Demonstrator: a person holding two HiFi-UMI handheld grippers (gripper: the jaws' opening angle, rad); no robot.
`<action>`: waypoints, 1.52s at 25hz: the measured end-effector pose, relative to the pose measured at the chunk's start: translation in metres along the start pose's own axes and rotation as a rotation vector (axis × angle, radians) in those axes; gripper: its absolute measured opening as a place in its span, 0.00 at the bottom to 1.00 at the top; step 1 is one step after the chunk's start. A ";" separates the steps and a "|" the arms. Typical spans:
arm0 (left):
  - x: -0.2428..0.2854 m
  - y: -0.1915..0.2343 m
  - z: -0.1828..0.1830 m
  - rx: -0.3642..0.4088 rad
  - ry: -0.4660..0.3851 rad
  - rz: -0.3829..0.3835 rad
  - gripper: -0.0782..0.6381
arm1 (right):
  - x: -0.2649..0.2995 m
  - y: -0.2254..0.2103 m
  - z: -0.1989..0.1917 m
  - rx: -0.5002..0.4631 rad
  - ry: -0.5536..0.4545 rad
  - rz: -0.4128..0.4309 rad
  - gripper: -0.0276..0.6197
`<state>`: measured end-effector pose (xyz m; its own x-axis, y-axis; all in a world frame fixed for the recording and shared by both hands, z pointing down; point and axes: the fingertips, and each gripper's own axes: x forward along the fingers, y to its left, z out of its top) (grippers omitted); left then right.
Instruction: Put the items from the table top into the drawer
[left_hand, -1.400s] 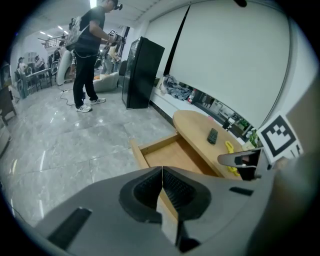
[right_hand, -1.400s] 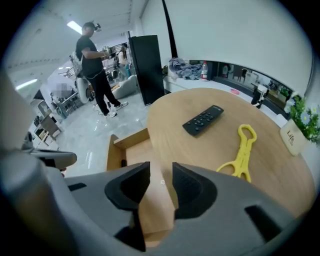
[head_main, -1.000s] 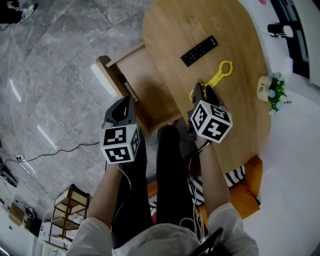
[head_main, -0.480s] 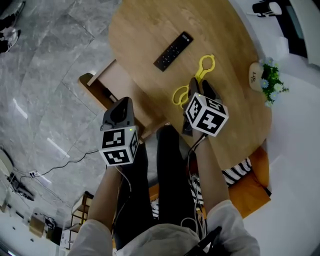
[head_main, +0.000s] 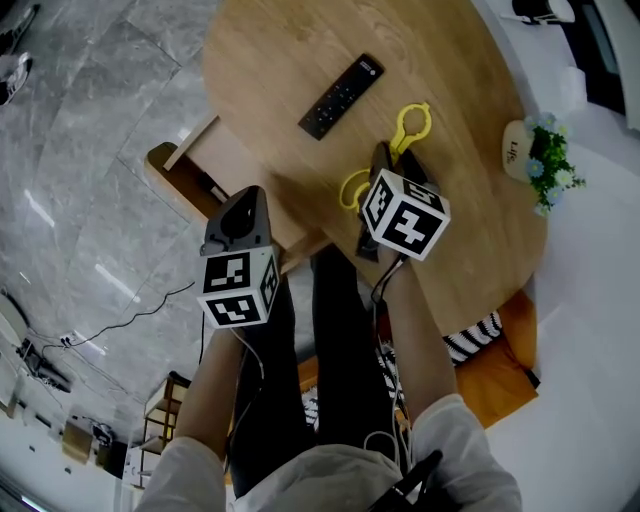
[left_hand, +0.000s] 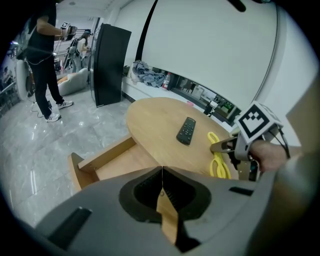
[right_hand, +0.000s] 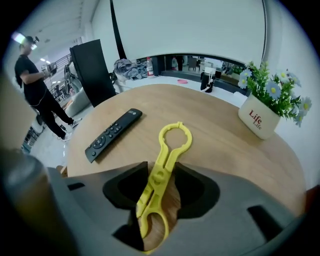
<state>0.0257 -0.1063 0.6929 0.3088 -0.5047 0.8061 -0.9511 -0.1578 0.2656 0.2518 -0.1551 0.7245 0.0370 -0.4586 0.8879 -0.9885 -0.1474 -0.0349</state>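
Yellow tongs (right_hand: 165, 145) are shown lying on the counter (right_hand: 225, 145) beside a black remote (right_hand: 113, 134), straddled but not pinched by the spread fingers of the right gripper (right_hand: 161, 167), which have just been opening. Fingers of the left gripper (left_hand: 161, 172) are pressed together near the open drawer (left_hand: 117, 162).

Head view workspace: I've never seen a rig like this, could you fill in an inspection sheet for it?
Surface: wooden table, bare but for three things.
Job's things: black remote and yellow tool lie on it; drawer open, nothing seen inside.
Clutter: flower pot near the edge.
Grippers: left gripper shut, empty; right gripper jaws have just been opening, apart around the yellow tool.
Cables: a cable on the floor; wires along the right arm.
Surroundings: grey stone floor, black cabinet, a person standing.
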 end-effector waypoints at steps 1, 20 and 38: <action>0.001 0.000 -0.001 -0.003 0.000 0.002 0.12 | 0.000 0.000 0.000 -0.001 0.000 0.001 0.30; -0.016 0.013 -0.019 -0.027 -0.016 0.027 0.12 | -0.004 0.000 0.000 -0.032 0.028 0.040 0.21; -0.063 0.053 -0.052 -0.107 -0.065 0.067 0.12 | -0.047 0.081 -0.024 -0.149 -0.026 0.139 0.20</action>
<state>-0.0442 -0.0386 0.6836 0.2406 -0.5653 0.7890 -0.9623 -0.0327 0.2700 0.1669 -0.1249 0.6910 -0.0993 -0.4887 0.8668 -0.9951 0.0490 -0.0863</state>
